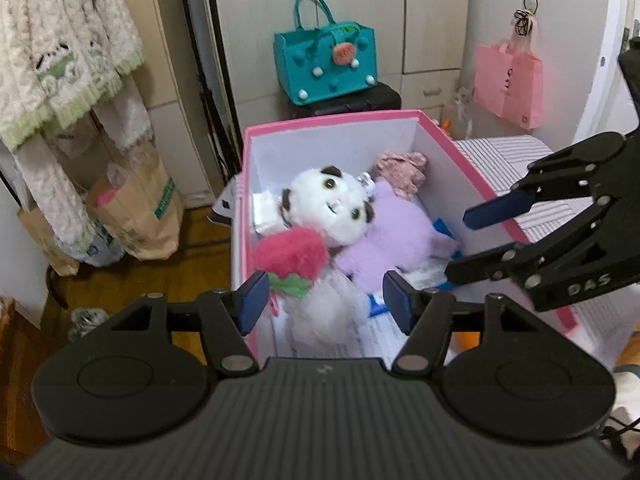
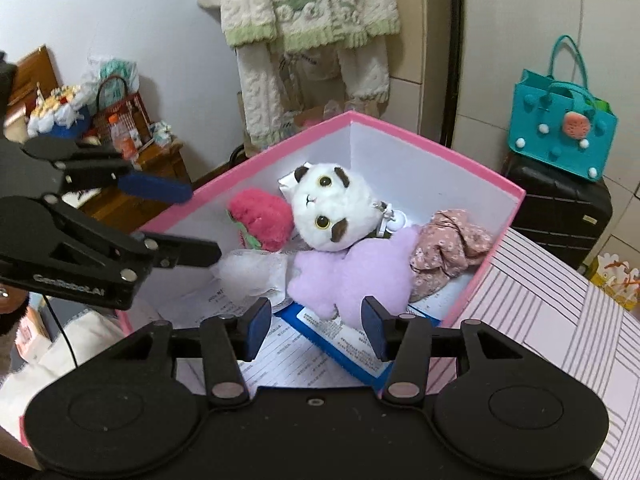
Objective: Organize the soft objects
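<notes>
Left wrist view: the left gripper (image 1: 324,304), released and empty, hangs above the pink-rimmed white cardboard box (image 1: 472,182). Only this view shows the pink hanging tote bag (image 1: 509,85). The right gripper (image 1: 472,240) is also spread, holding nothing.

Right wrist view: the box (image 2: 448,156) contains four soft items: one white cat plush (image 2: 332,210), one lilac plush (image 2: 352,276), one pink strawberry plush (image 2: 262,216), one floral pink fabric bundle (image 2: 448,250). Only here a cluttered wooden cabinet (image 2: 148,184) appears.

teal felt bag (image 1: 325,65) on black suitcase (image 2: 560,214), pink tote (image 1: 509,85), hanging knit sweater (image 2: 308,4)
</notes>
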